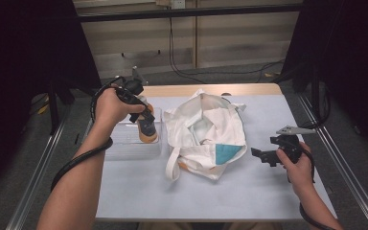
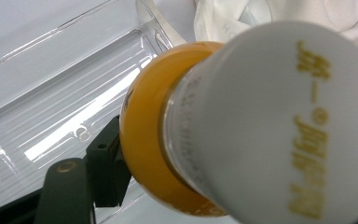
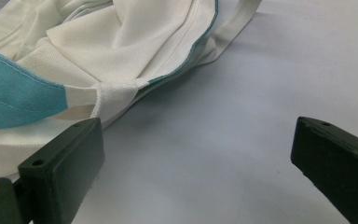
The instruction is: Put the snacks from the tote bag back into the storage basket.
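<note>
Left gripper view: smooth round orange bottle (image 2: 142,154), white cap (image 2: 279,121).

Bottle (image 2: 177,135): orange body, white cap with gold lettering, between the left black jaws. Tray (image 2: 51,102): clear, ribbed. Tote bag (image 3: 121,42): white, teal patch and trim (small orange mark), ahead of the right black jaws. Tabletop (image 3: 223,154): pale lavender-grey.

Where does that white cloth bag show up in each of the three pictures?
High view: white cloth bag at the table's centre, mouth open.
Left gripper view: its white folds along the top edge, behind the orange bottle.
Right gripper view: upper left, beyond the open jaws.
Shared landmark: the teal patch shows in the high and right gripper views.
</note>
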The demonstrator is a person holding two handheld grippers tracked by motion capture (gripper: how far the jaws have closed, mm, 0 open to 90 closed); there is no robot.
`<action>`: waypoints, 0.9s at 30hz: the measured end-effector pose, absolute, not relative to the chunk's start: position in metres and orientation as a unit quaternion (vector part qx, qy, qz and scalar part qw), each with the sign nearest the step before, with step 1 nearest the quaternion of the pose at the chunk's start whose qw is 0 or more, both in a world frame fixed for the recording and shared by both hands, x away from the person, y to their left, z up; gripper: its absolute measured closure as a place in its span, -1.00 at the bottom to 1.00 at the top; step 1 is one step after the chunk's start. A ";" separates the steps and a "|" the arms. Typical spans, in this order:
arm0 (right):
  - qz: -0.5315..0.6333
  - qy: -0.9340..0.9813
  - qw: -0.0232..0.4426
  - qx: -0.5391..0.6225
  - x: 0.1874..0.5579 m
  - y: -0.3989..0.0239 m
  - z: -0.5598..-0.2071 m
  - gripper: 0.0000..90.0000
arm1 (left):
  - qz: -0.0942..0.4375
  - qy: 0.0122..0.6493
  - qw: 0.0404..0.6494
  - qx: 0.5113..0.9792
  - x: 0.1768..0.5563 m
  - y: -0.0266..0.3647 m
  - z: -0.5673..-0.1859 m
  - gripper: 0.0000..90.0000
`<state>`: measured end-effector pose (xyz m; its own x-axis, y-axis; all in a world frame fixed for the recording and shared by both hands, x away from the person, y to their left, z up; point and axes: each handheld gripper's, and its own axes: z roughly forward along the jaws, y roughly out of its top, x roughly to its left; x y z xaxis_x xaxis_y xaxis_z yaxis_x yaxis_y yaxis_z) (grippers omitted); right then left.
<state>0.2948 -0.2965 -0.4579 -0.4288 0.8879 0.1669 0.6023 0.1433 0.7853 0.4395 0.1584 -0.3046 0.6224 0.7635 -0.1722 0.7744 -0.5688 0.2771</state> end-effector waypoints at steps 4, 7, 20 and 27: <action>0.417 0.736 0.172 0.505 0.295 -0.296 -0.458 -0.94 | -0.017 0.436 0.160 0.886 0.439 0.159 -0.306 -0.33; 0.417 0.736 0.172 0.505 0.295 -0.296 -0.458 -0.94 | -0.018 0.437 0.159 0.885 0.439 0.159 -0.307 -0.33; 0.414 0.736 0.174 0.506 0.295 -0.297 -0.458 -0.94 | -0.021 0.436 0.157 0.886 0.439 0.159 -0.311 -0.33; 0.414 0.736 0.173 0.507 0.295 -0.297 -0.458 -0.94 | -0.020 0.437 0.153 0.886 0.439 0.158 -0.316 -0.33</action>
<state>0.2946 -0.2971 -0.4581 -0.4268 0.8890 0.1659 0.6031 0.1431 0.7847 0.4392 0.1584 -0.3156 0.6173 0.7683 -0.1694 0.7805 -0.5710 0.2545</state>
